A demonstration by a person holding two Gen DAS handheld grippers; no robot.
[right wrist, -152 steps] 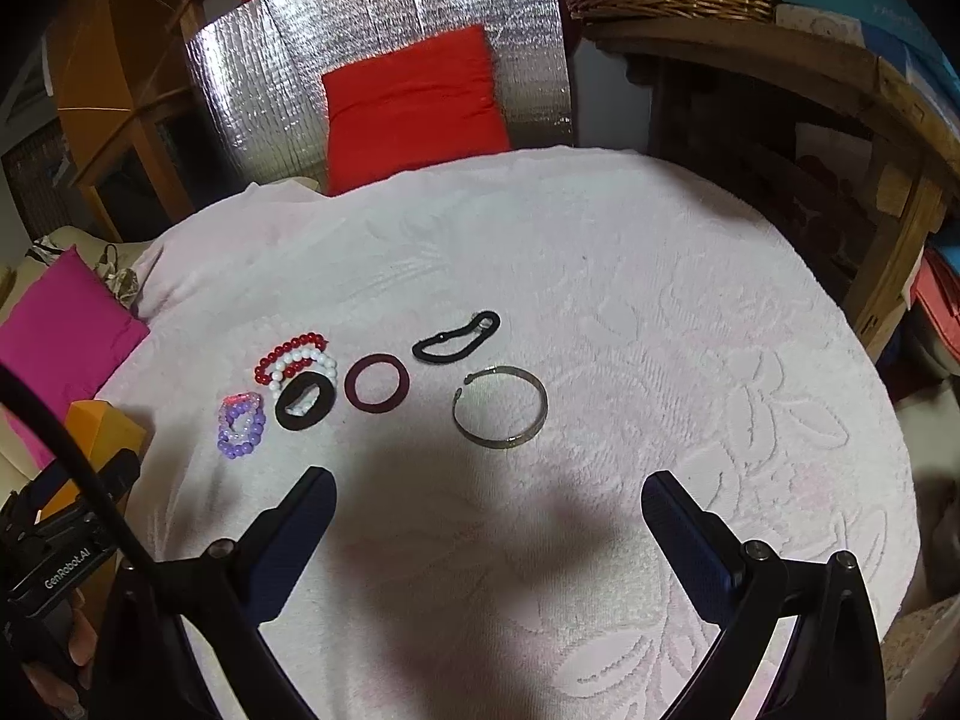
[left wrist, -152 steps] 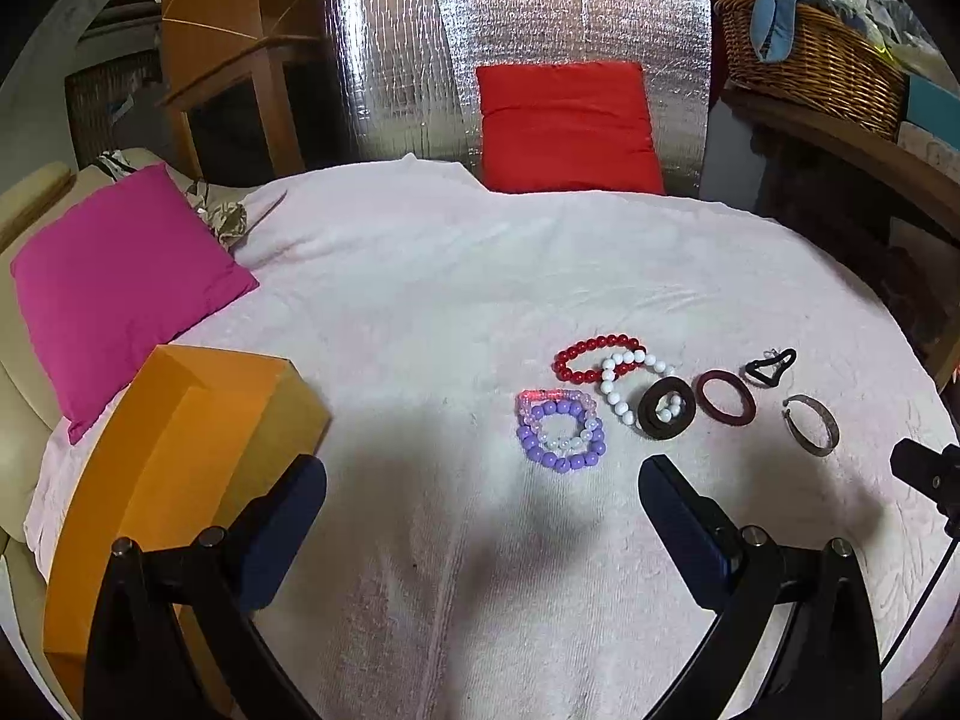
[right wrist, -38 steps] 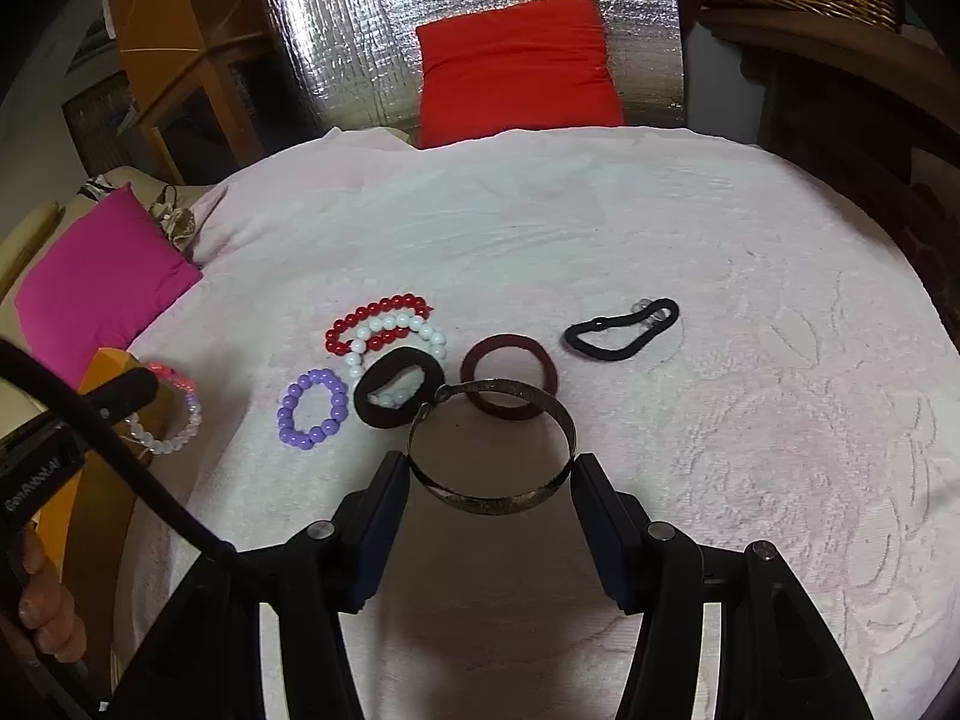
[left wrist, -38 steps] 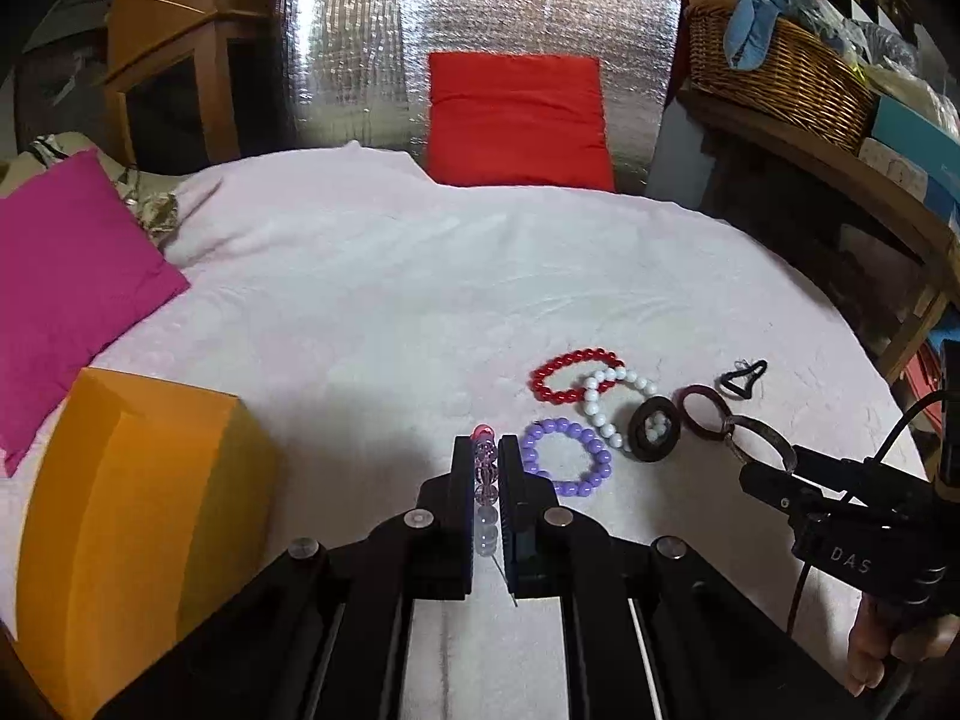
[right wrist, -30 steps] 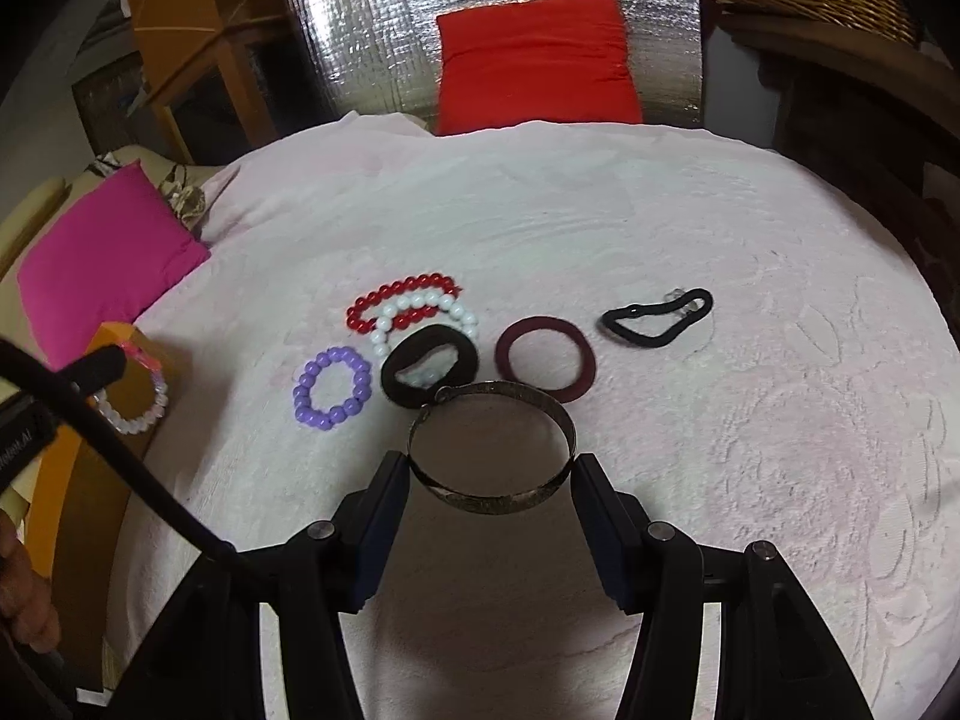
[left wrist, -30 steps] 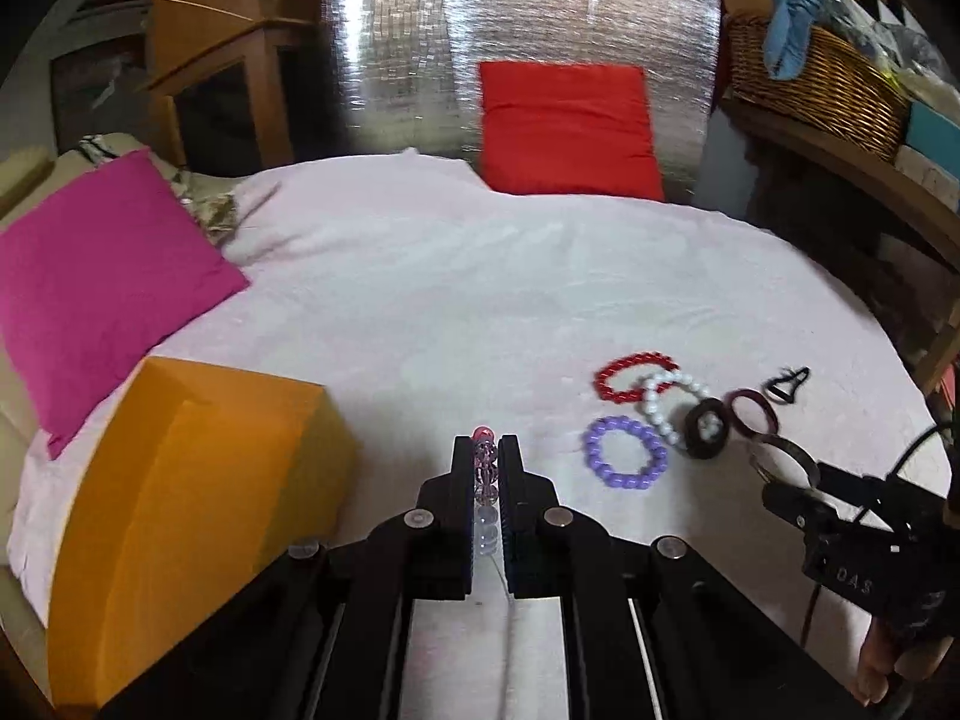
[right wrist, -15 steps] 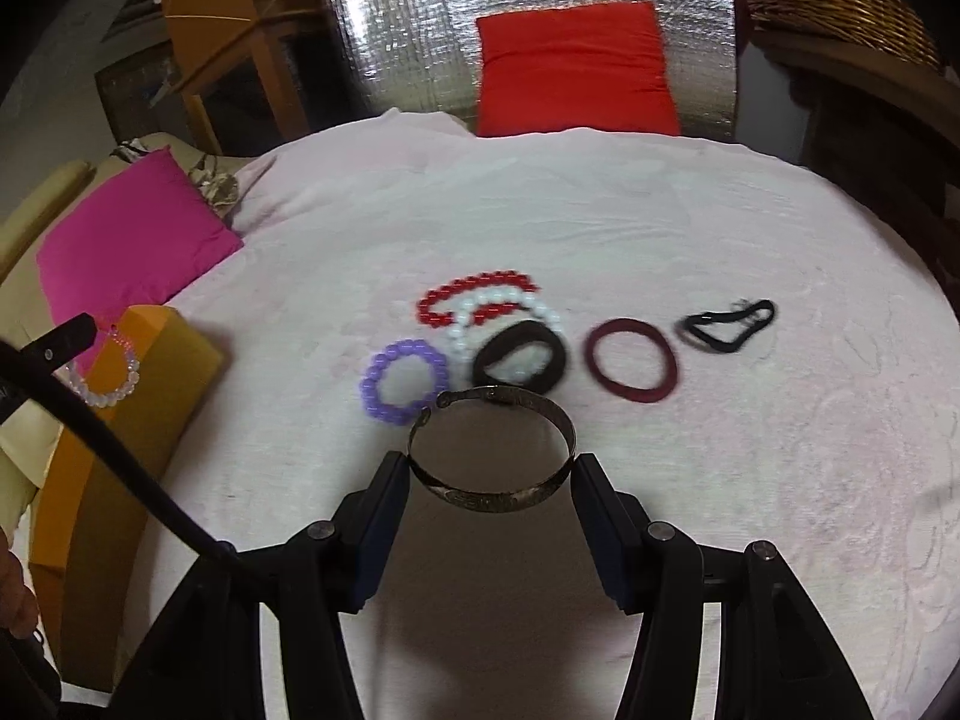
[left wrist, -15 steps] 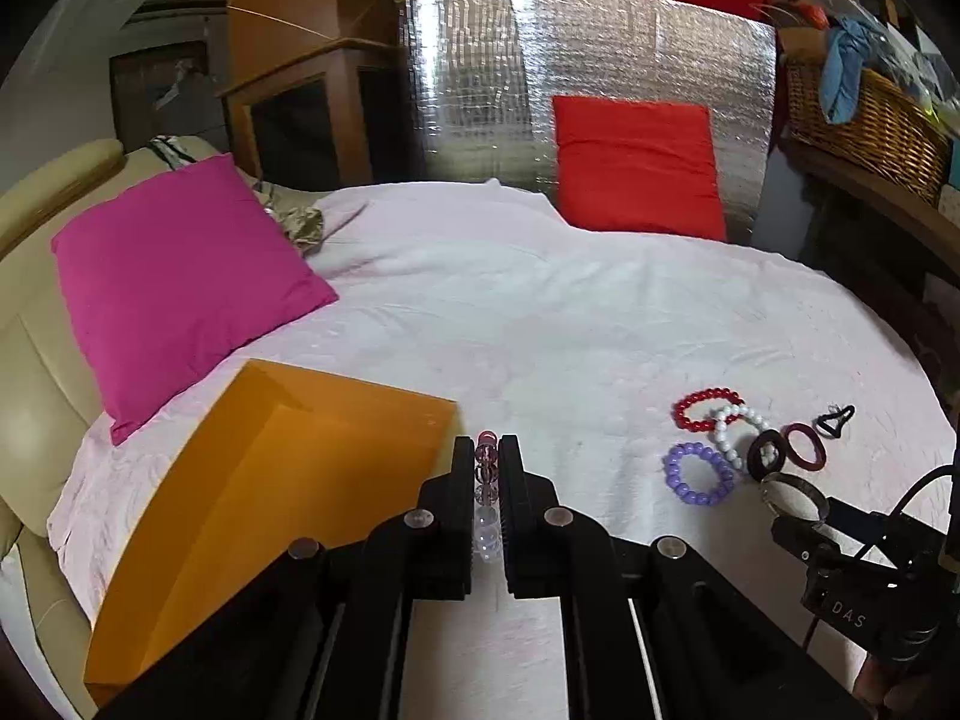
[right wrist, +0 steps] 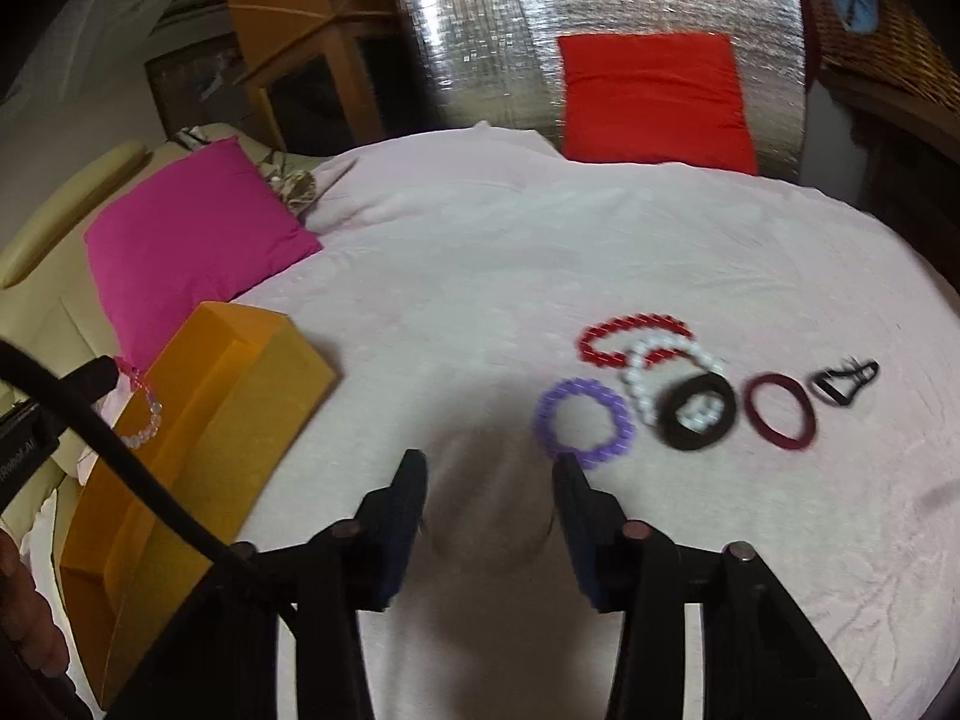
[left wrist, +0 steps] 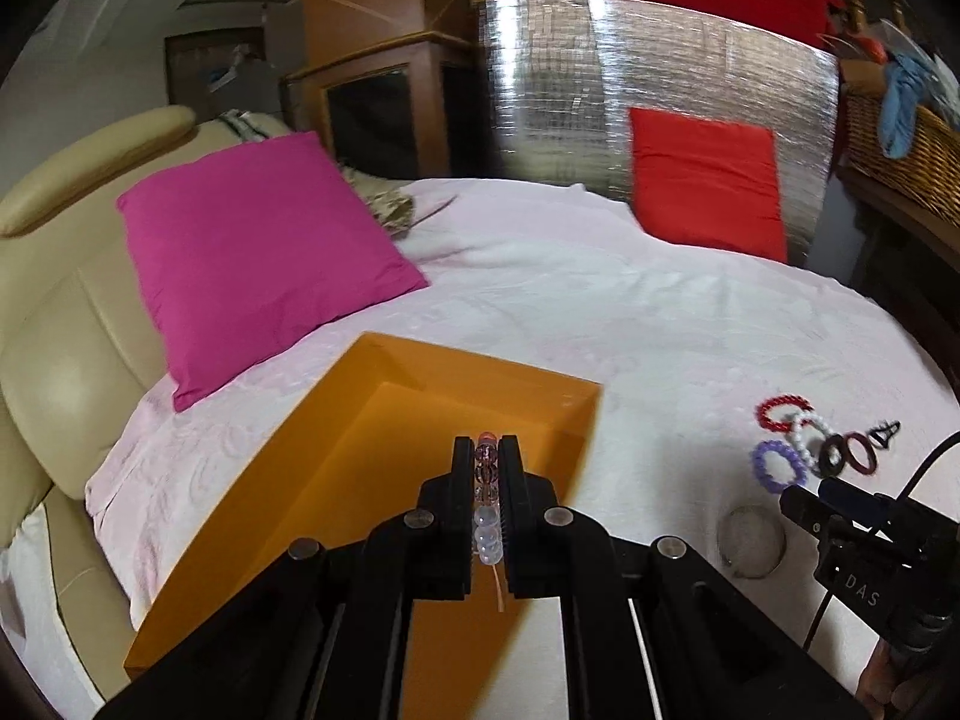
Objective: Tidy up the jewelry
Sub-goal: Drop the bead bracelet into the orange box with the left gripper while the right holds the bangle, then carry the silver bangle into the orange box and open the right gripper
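My left gripper (left wrist: 486,450) is shut on a clear and pink bead bracelet (left wrist: 485,504) and holds it over the open orange box (left wrist: 336,480). The same bracelet (right wrist: 141,414) hangs above the box (right wrist: 240,396) in the right wrist view. My right gripper (right wrist: 486,468) is shut on a thin metal bangle (left wrist: 750,543), blurred between its fingers (right wrist: 408,498). On the pink cloth lie a purple bead bracelet (right wrist: 582,417), a red bead bracelet (right wrist: 630,336), a white bead bracelet (right wrist: 645,384), a black hair tie (right wrist: 696,414), a maroon ring (right wrist: 780,411) and a black clip (right wrist: 843,381).
A magenta cushion (left wrist: 258,252) lies behind the box on a beige sofa (left wrist: 54,312). A red cushion (left wrist: 708,186) leans on a silver foil panel (left wrist: 630,84). A wicker basket (left wrist: 900,138) stands on a shelf at the right.
My left gripper has carried the bead bracelet left, from above the cloth to over the orange box. My right gripper, holding the bangle, has also swung left; the view is blurred.
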